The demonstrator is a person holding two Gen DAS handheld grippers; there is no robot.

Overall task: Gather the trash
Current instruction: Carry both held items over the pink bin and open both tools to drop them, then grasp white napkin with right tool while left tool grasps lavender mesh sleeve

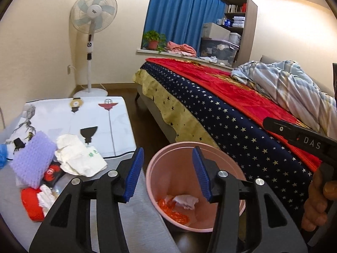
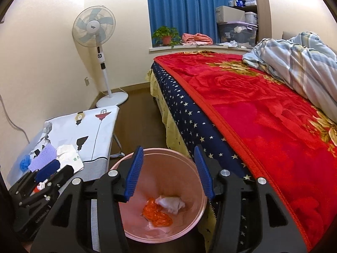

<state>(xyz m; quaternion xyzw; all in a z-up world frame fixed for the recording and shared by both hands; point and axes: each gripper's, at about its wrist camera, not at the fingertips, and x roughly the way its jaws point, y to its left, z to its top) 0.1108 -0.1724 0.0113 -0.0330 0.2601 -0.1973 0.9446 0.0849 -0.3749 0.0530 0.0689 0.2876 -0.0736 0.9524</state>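
A: Trash first, left wrist view. Where does it lie?
B: Some is in the pink bin (image 1: 195, 187) on the floor, between the bench (image 1: 118, 126) and the bed (image 1: 231, 113): a white wad (image 1: 185, 202) and orange plastic (image 1: 174, 213) at the bottom, touching each other.
A: And on the bench?
B: More, bunched at its near left corner: a white wrapper (image 1: 80, 158), a purple sponge (image 1: 31, 160) just left of it, a black-and-red packet (image 1: 52, 171) under their edges, a red piece (image 1: 31, 206) with a white tissue (image 1: 45, 197) on it at the near edge.
A: The left gripper (image 1: 168, 172)?
B: Its blue fingers (image 1: 134, 172) stand apart with nothing between them, above the bin's rim. The bin shows through the gap.
A: Anything at the right edge?
B: The other tool, held by a hand (image 1: 318, 204), over the bed's side.
A: Now the right wrist view.
B: The right gripper (image 2: 168, 172) hangs over the bin (image 2: 189, 217), fingers (image 2: 134, 172) spread and empty. Below lie the orange plastic (image 2: 157, 213) and the white wad (image 2: 170, 204), side by side and touching.
A: The bench (image 2: 94, 126) there?
B: At left, with the wrapper (image 2: 69, 156), the sponge (image 2: 42, 156) and something blue (image 2: 25, 162) near its near left corner. The left gripper (image 2: 46, 175) sits over that corner's near edge; from here I cannot tell how its fingers stand.
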